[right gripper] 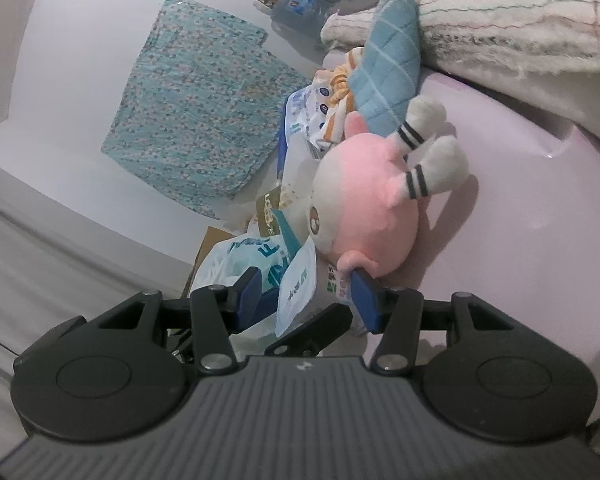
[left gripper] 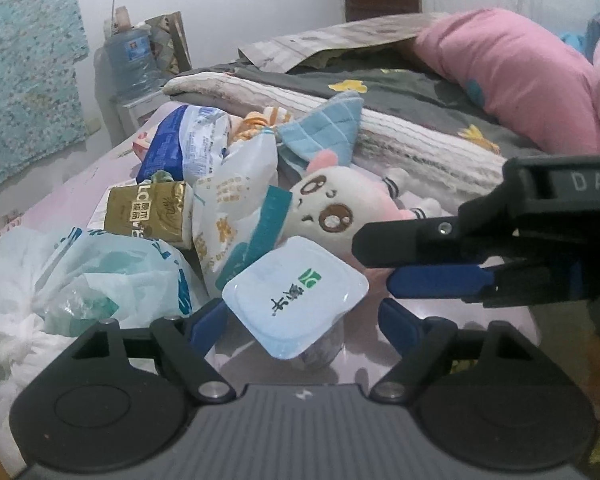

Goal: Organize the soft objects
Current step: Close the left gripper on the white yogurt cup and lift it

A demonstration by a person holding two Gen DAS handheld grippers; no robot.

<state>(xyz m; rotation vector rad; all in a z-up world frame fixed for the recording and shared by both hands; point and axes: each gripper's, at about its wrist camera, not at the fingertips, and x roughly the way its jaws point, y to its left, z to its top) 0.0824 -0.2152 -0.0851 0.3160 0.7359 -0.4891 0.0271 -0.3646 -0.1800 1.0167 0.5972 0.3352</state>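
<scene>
White bag [left gripper: 40, 280]: far left, cut off by the frame edge.
Gold pack [left gripper: 148, 212]: partly buried in the pile.
Yogurt cup [left gripper: 296, 296]: on the pink sheet, body hidden under its lid.
Left gripper [left gripper: 304, 320]: released, cup between its fingers, untouched.
Plush toy [left gripper: 340, 208]: behind the cup.
Right gripper [right gripper: 308, 296]: spread; contact unclear.

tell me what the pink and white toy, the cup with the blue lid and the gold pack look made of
Pink and white plush toy: soft fuzzy fabric with stitched brown eyes, apparently stuffed. Small cup with the pale blue lid: likely thin plastic with a smooth, slightly shiny peel-off film top, printed with a logo. Gold rectangular pack: glossy metallic-looking wrapper, probably plastic film; it creases and reflects light.
</scene>
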